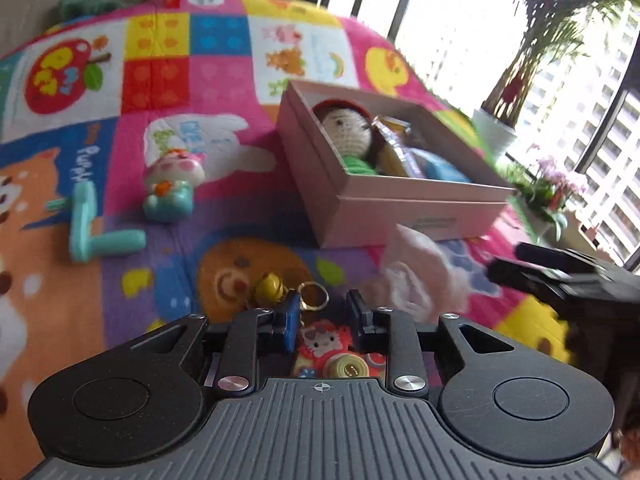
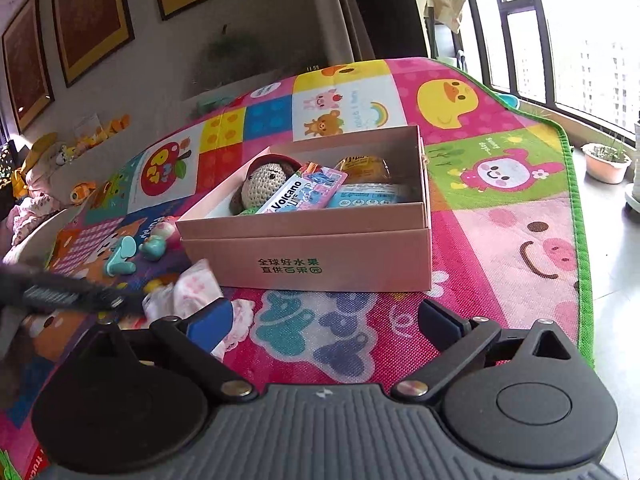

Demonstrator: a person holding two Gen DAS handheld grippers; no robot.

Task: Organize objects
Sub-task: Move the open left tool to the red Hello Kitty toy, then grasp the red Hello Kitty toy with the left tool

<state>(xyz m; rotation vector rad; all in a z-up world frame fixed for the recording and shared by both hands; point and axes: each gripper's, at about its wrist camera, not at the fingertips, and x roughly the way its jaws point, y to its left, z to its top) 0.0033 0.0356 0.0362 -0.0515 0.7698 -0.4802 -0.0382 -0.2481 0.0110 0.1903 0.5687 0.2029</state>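
The left gripper (image 1: 322, 322) had its fingers parted on either side of a red keychain charm (image 1: 328, 350) with a gold ring (image 1: 313, 296) and yellow bell (image 1: 269, 286), not clamping it. At two o'clock sat the pink box (image 1: 416, 216) holding a crocheted doll (image 1: 347, 130). The right gripper (image 2: 326, 326) gaped wide above the play mat (image 2: 500, 248), with a white cloth (image 2: 196, 292) at its ten o'clock.

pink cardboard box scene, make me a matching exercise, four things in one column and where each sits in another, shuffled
Things:
1. crocheted doll with red hat
2. teal L-shaped plastic toy
3. yellow bell on a keyring
4. white and pink patterned cloth

Places:
A. on the mat, just ahead of the left gripper
B. inside the pink cardboard box
C. on the mat by the box's front corner
D. on the mat beside the small mushroom figurine

Pairs: 1-B, 2-D, 3-A, 4-C
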